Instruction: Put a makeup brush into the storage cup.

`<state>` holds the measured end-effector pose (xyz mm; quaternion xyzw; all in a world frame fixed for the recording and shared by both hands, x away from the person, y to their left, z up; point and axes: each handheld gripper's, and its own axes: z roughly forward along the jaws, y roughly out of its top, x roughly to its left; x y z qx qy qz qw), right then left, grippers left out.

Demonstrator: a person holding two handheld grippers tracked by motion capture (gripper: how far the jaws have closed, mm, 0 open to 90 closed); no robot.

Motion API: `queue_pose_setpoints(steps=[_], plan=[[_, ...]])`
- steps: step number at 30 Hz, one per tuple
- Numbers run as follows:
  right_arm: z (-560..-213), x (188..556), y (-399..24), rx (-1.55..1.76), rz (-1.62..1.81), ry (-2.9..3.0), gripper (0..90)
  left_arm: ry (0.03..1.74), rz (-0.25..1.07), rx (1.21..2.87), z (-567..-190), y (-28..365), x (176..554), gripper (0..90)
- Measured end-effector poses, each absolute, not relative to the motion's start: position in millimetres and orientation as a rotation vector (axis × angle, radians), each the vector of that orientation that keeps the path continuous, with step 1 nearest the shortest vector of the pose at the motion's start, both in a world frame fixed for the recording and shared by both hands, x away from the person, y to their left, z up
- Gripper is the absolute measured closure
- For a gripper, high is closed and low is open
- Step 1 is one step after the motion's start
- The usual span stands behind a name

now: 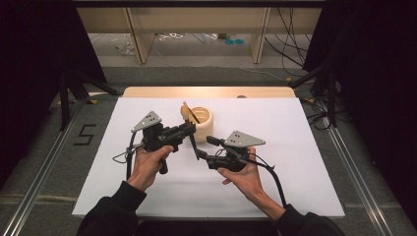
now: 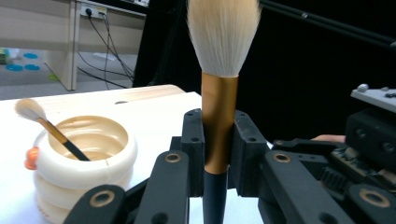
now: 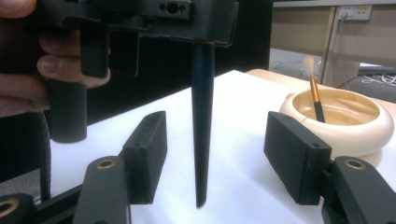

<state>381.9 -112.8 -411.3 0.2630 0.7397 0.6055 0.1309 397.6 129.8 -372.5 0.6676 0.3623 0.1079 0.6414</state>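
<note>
At a white-topped table [image 1: 147,196], a person works a pair of hand-held black two-jaw grippers over a large make-up brush with a dark tapered handle, a gold metal ferrule and a cream bristle head [image 2: 218,116]. The left gripper [image 2: 218,154] is clamped on the brush at the ferrule, pads pressed against both sides of the gold collar, and holds it upright with the bristles at the top and the handle pointing down at the table. In the right gripper view the dark handle [image 3: 201,121] hangs from the left gripper's body above, its tip just over the white surface. The right gripper [image 3: 215,154] stands with its jaws apart on either side of that handle; neither pad touches it, and clear gaps show to the left and the right of the shaft. In the high view the two grippers meet near the middle of the table, the left one [image 1: 189,132] reaching in from the left and the right one [image 1: 205,146] from the right, each gripped by a bare hand with a dark sleeve behind it. Just beyond them stands a cream, ribbed, round ceramic pot [image 1: 202,122], in which a smaller gold-and-black brush with a pale tip [image 2: 51,130] leans against the rim.
</note>
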Motion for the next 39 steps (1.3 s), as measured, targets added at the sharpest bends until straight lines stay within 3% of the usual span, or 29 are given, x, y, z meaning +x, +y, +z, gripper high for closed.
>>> queue_pose_setpoints(steps=[18, 39], plan=[[-413, 378, -140, 0.841, 1.655, 2.182, 29.6, 0.834, 0.321, 1.594, -364, 134, 410, 77.3], [-417, 369, -173, 0.908, 1.6, 2.147, 28.2, 0.844, 0.385, 1.626, -343, 134, 433, 77.3]])
